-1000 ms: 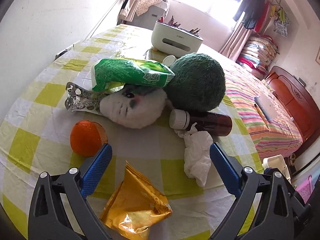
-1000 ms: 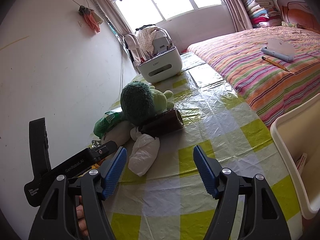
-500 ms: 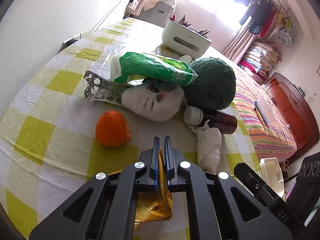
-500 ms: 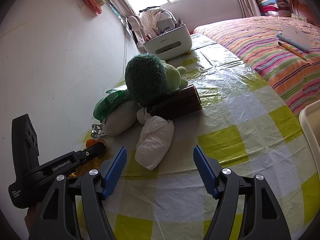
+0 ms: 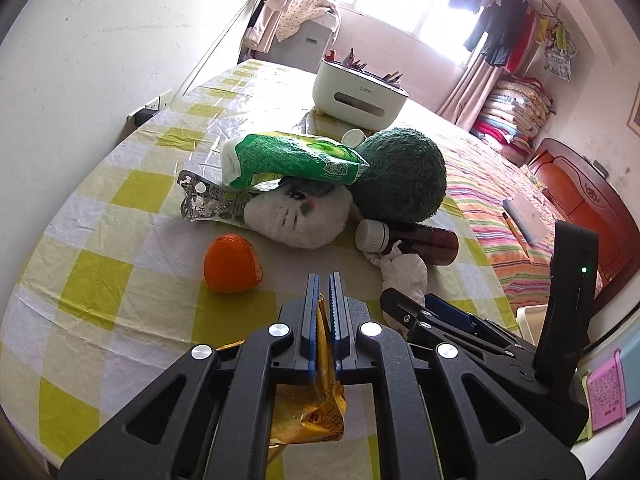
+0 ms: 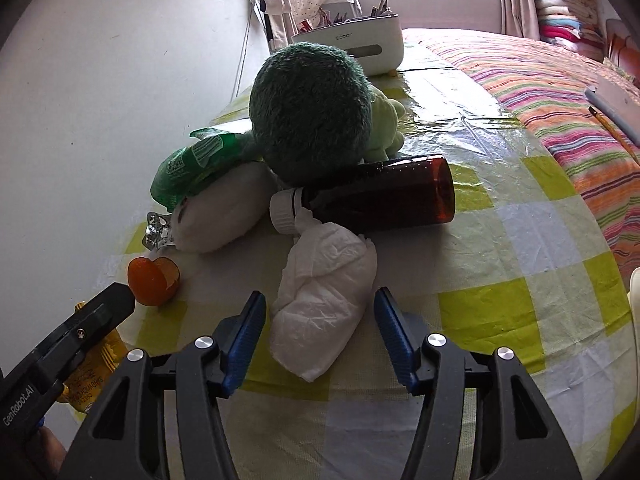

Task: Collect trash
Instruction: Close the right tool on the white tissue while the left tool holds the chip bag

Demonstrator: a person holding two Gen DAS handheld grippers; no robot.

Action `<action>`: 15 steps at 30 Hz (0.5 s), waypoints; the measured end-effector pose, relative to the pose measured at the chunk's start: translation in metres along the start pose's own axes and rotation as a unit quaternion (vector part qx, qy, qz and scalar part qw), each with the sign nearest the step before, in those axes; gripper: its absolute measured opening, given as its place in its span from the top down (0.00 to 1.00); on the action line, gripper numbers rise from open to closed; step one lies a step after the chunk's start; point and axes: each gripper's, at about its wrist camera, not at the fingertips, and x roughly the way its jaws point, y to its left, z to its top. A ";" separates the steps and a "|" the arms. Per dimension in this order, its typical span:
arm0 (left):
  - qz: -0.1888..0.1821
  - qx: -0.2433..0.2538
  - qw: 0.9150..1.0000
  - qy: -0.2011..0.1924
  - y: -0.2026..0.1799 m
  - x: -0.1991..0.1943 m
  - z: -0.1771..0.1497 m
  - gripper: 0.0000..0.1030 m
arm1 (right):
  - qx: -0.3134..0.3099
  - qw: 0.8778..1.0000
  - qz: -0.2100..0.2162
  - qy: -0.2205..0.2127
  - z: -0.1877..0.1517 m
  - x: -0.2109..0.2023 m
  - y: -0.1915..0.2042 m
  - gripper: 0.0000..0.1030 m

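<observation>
Left gripper (image 5: pixel 323 280) pinches the yellow snack wrapper (image 5: pixel 316 416) above the checked tablecloth (image 5: pixel 100 280); right gripper (image 6: pixel 318 312), jaws just closing yet apart, straddles the crumpled tissue (image 6: pixel 324 304) beside the brown bottle (image 6: pixel 384 196) and orange peel (image 6: pixel 154 274).

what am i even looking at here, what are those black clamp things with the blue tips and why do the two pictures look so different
Those are two hand-held grippers; a person holds one in each hand, and each carries a wide-angle camera looking along its fingers. So the two pictures show the same table from each hand.

The left gripper is shut on a yellow wrapper.

The right gripper has just been closing around a crumpled white tissue, but its pads do not touch it yet.

Also on the checked cloth: an orange peel, a brown bottle lying on its side, a green snack bag, a green plush toy, a white plush toy and a white organiser box.
</observation>
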 end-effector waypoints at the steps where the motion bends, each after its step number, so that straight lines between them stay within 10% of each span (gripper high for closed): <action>1: 0.000 0.000 1.000 -0.001 -0.001 0.000 0.000 0.95 | -0.003 1.000 0.004 0.006 -0.001 0.002 0.000 0.73; 15: -0.002 0.043 0.999 -0.029 -0.026 -0.011 -0.006 0.95 | 0.039 0.994 0.041 -0.088 -0.017 -0.053 -0.019 0.80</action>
